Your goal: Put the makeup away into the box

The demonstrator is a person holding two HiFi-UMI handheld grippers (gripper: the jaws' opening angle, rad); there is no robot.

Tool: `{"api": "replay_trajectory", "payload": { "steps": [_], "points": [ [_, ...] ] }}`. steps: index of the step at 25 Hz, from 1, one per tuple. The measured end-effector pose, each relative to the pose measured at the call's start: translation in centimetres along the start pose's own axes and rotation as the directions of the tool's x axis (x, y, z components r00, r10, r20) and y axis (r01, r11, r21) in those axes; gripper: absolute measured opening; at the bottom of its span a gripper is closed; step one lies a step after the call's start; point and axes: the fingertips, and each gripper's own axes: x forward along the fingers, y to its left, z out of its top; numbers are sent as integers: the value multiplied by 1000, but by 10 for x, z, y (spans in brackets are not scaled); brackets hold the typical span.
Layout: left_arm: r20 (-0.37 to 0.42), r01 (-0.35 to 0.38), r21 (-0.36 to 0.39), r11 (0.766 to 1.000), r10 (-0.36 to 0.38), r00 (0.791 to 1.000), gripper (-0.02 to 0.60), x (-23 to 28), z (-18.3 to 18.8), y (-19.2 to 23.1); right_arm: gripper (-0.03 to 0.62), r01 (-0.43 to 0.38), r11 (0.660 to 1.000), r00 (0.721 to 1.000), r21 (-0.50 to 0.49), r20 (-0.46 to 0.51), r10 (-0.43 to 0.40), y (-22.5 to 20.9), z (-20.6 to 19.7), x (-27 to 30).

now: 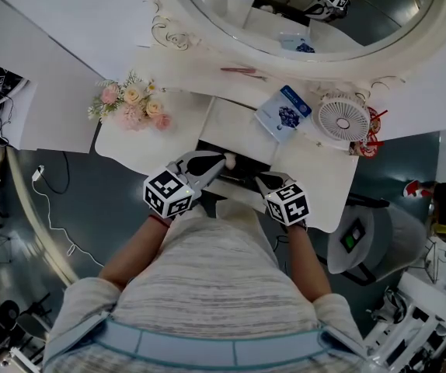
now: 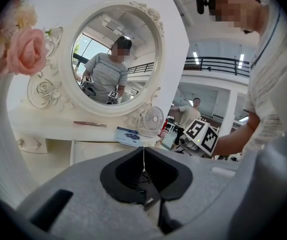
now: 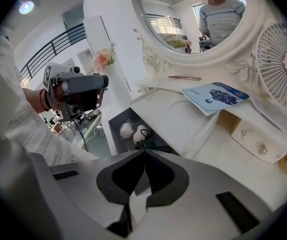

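Observation:
The vanity's open drawer (image 3: 117,125) has a dark grey inside and holds two white puffs (image 3: 127,130). My right gripper (image 3: 144,151) hangs just above the drawer's near end, jaws shut. A thin black cord with a green bit (image 3: 151,145) sticks out from its tips and looks pinched there. In the head view the right gripper (image 1: 268,180) is at the drawer's (image 1: 242,165) right side. My left gripper (image 1: 207,166) is at the drawer's left. Its jaws meet in the left gripper view (image 2: 143,156), with nothing seen held.
On the white vanity top stand a small fan (image 1: 343,119), a blue packet (image 1: 283,113), a slim brown stick (image 1: 238,71) by the oval mirror (image 1: 301,45) and a bunch of pink flowers (image 1: 134,103). A grey bin (image 1: 371,243) stands to the right on the floor.

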Motion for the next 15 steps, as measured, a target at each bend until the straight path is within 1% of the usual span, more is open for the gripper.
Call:
{"api": "replay_trajectory", "payload": {
  "steps": [3,9,15],
  "points": [
    [1,-3,-3,1000,3,1000,14,-2,0,1,14,19,1000,1000,13,-4,-19,-3,0,2],
    [3,-11,-9,1000,11,1000,14,-4,-1,5,14,29,999,999,17,19,-29,-6,6,2],
    [9,-7,-10,1000,8,1000,14,-1,0,5,15,25,1000,1000,-10,18,-25,-5,10,-5]
  ]
}}
